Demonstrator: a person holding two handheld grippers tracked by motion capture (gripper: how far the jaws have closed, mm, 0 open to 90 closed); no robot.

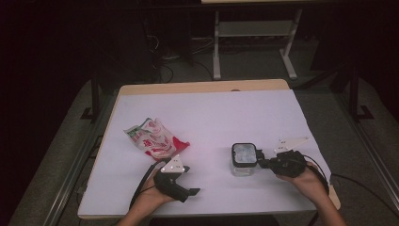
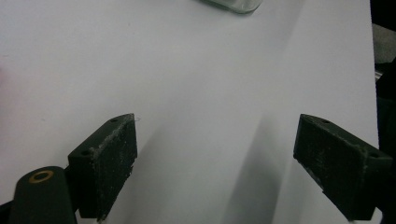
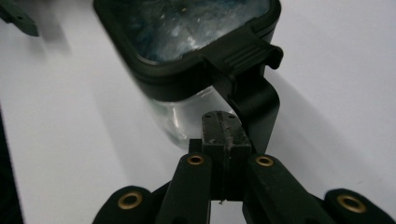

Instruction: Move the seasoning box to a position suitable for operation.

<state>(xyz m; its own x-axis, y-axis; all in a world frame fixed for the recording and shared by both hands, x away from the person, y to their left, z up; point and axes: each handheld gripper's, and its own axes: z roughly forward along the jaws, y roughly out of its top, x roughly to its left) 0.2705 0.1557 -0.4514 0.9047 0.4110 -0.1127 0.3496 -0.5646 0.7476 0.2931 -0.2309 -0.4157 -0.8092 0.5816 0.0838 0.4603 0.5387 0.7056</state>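
A clear glass jar (image 1: 243,160) with a black clip lid stands on the white table (image 1: 211,108) at the front right. My right gripper (image 1: 260,158) is at the jar's right side. In the right gripper view my right gripper (image 3: 223,122) is shut, its tips just below the lid's black latch (image 3: 243,53) and against the jar (image 3: 187,28); nothing shows between the jaws. A hand holds my left gripper (image 1: 189,180) at the front left, jaws wide apart. It (image 2: 217,130) hangs open over bare table, with the jar's base (image 2: 231,4) far ahead.
A crumpled red, white and green snack bag (image 1: 153,139) lies left of centre, just beyond the left gripper. A white desk frame (image 1: 216,47) and cables stand on the floor past the table's far edge. Metal rails (image 1: 80,160) run along the table's left side.
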